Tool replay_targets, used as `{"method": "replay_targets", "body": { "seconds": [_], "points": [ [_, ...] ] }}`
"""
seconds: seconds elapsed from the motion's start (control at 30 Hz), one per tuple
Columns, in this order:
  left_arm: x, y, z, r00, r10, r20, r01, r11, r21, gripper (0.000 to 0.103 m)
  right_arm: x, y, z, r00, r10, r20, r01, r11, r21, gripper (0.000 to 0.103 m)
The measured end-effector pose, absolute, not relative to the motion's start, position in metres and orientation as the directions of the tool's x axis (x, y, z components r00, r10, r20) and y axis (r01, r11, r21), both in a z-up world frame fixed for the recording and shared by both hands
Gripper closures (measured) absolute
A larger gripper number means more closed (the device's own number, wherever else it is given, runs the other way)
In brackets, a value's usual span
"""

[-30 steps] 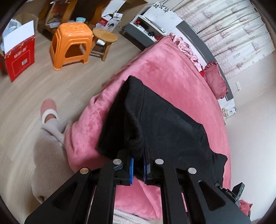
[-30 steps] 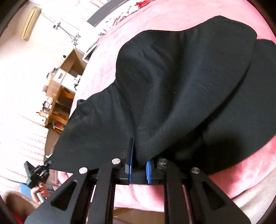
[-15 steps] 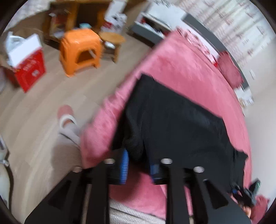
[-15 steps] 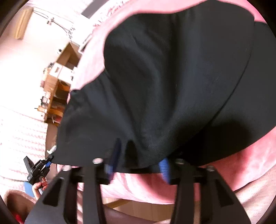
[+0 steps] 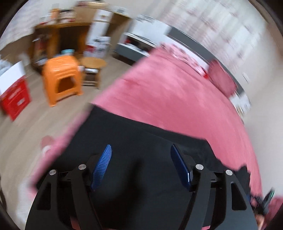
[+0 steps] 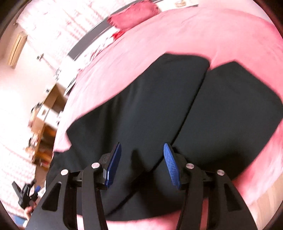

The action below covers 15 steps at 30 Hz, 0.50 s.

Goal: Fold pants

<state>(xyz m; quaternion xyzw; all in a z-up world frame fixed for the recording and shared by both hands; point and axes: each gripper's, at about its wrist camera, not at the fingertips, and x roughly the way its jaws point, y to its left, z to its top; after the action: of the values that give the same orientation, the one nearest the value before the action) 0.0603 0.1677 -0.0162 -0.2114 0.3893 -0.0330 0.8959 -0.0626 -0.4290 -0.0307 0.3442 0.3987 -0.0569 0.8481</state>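
Observation:
Black pants lie flat on the pink bed cover, folded with one layer over the other; in the right wrist view the pants show a fold seam running away from me. My left gripper is open and empty just above the near edge of the pants. My right gripper is open and empty above the pants near the seam. The left wrist view is motion-blurred.
An orange plastic stool, a small wooden stool and a red box stand on the wood floor left of the bed. A dark pink pillow lies at the bed's far end. A wooden cabinet stands left.
Both grippers have let go of the black fabric and opened wide. The lifted pants have dropped flat onto the bed. Both cameras have swung upward.

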Motion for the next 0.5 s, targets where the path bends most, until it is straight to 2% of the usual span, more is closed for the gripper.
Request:
{"method": "replay_targets", "body": {
  "seconds": [0.17,0.27,0.33,0.37,0.5],
  "points": [
    [0.097,0.08,-0.046,0.644,-0.306,-0.701,0.08,0.939,-0.335,0.021,-0.046,-0.477,-0.046,0.708,0.141,-0.692,0.462,0.65,0.604,0.053],
    [0.103,0.052,-0.061,0.639,-0.307,-0.705,0.156,0.95,-0.272,0.011,-0.044,-0.492,-0.06,0.72,0.14,-0.679,0.497,0.578,0.647,0.053],
    [0.1,0.047,-0.073,0.65,-0.277,-0.708,0.174,0.961,-0.216,0.009,-0.045,-0.5,-0.065,0.736,0.129,-0.664,0.502,0.553,0.665,0.054],
    [0.098,0.048,-0.082,0.645,-0.274,-0.713,0.18,0.962,-0.207,0.004,-0.048,-0.505,-0.067,0.747,0.124,-0.653,0.502,0.54,0.676,0.055],
    [0.09,0.052,-0.089,0.667,-0.319,-0.674,0.207,0.947,-0.244,0.004,-0.037,-0.515,-0.068,0.776,0.108,-0.621,0.5,0.495,0.711,0.066]
  ]
}}
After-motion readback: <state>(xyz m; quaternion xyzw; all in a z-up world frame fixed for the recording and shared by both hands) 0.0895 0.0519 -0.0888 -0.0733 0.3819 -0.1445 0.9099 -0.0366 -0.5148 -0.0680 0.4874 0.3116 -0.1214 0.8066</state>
